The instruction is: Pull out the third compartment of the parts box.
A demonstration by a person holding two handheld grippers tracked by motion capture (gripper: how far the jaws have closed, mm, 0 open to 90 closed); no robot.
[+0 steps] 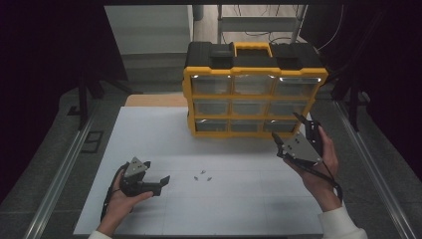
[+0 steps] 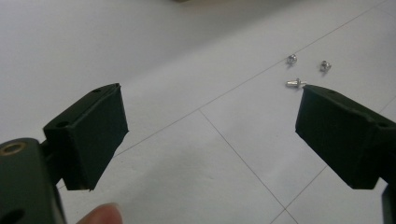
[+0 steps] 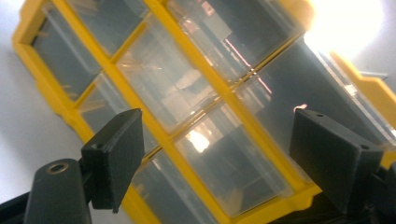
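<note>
A yellow and black organizer (image 1: 254, 94) with nine clear drawers stands at the back of the white mat (image 1: 234, 209). All its drawers look closed. Three small metal screws (image 1: 201, 175) lie loose on the mat in front of it. My left gripper (image 1: 157, 172) rests low on the mat, left of the screws, open and with nothing in it. In the left gripper view the screws (image 2: 294, 83) lie just past the right jaw of the left gripper (image 2: 210, 126). My right gripper (image 1: 286, 127) hovers open by the organizer's lower right drawers. Its own view has the organizer (image 3: 163, 79) close beyond the right gripper (image 3: 215, 149).
Metal rails (image 1: 64, 169) run along both sides of the table. A strip of brown board (image 1: 154, 100) lies behind the mat, left of the organizer. Dark space surrounds the table.
</note>
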